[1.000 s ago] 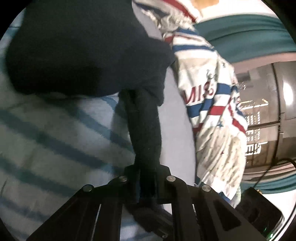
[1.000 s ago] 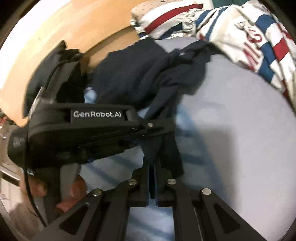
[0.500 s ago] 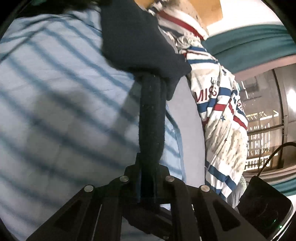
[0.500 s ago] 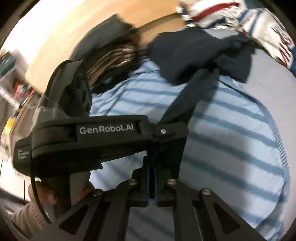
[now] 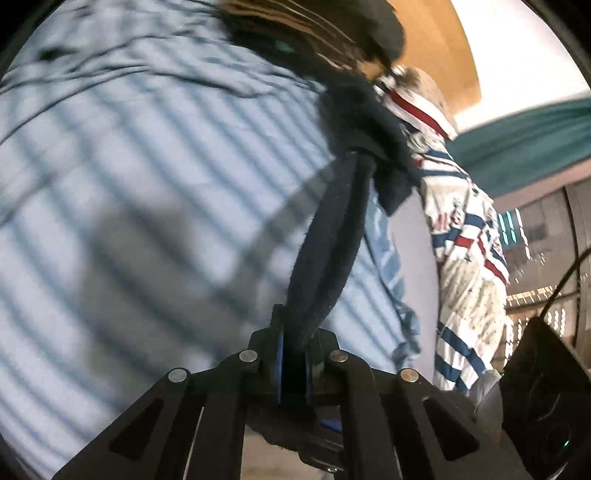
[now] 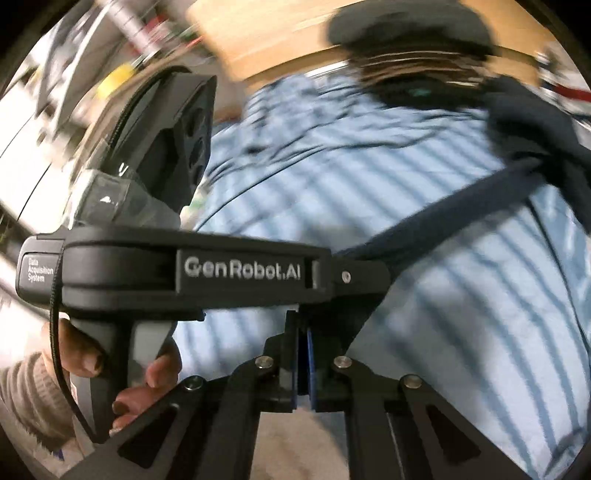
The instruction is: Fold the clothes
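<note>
A dark navy garment (image 5: 328, 240) is stretched into a taut strip over a light-blue striped cloth (image 5: 147, 221). My left gripper (image 5: 293, 332) is shut on its near end, and the rest bunches up farther off. In the right wrist view the same navy garment (image 6: 461, 210) runs from the left gripper (image 6: 380, 275) up to the right, over the striped cloth (image 6: 480, 314). My right gripper (image 6: 301, 332) is shut, with dark navy fabric pinched between its jaws just under the left gripper's tip. A person's hand (image 6: 155, 373) holds the left gripper's handle.
A red, white and blue garment (image 5: 469, 258) lies crumpled to the right. A dark and brown-striped pile (image 5: 314, 33) sits at the far end by a wooden headboard (image 5: 443, 44). A teal curtain (image 5: 517, 136) and a black device (image 5: 543, 387) are at the right edge.
Both grippers have swept sideways with the navy garment, from the plain grey surface by the red, white and blue garment onto the striped cloth. The garment has pulled out long and taut.
</note>
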